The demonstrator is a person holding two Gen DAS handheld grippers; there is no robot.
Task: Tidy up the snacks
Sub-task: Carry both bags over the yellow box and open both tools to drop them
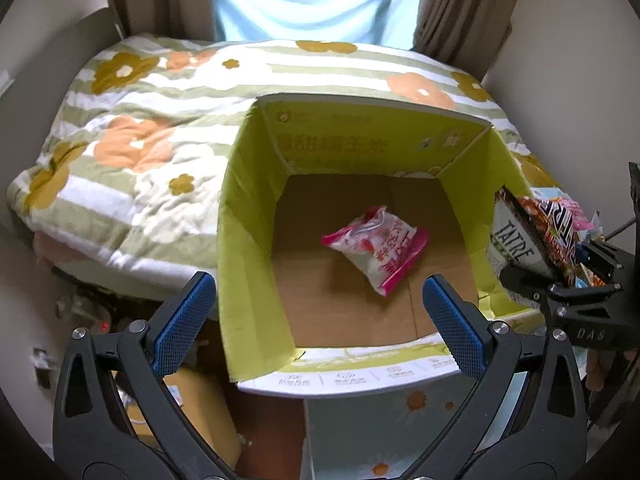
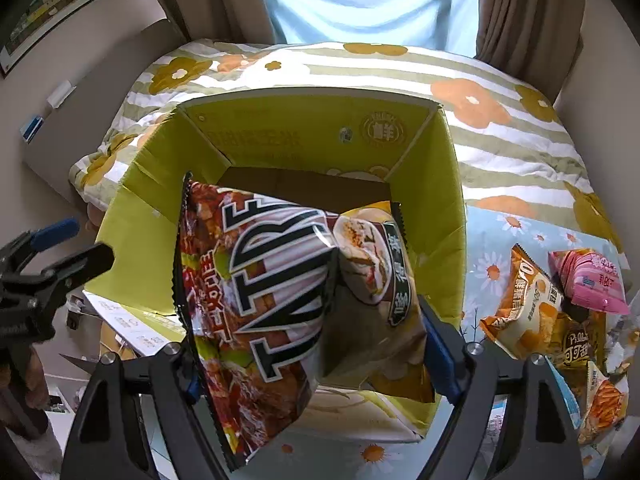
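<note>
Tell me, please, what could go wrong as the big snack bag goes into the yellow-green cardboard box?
1. The large brown TATRE snack bag in the right gripper hangs over the yellow-green cardboard box's near wall; released too early, it might catch the rim.
2. It could land on and crush the small pink-and-white snack packet on the floor of the box.

Flowered quilt, brown curtains
</note>
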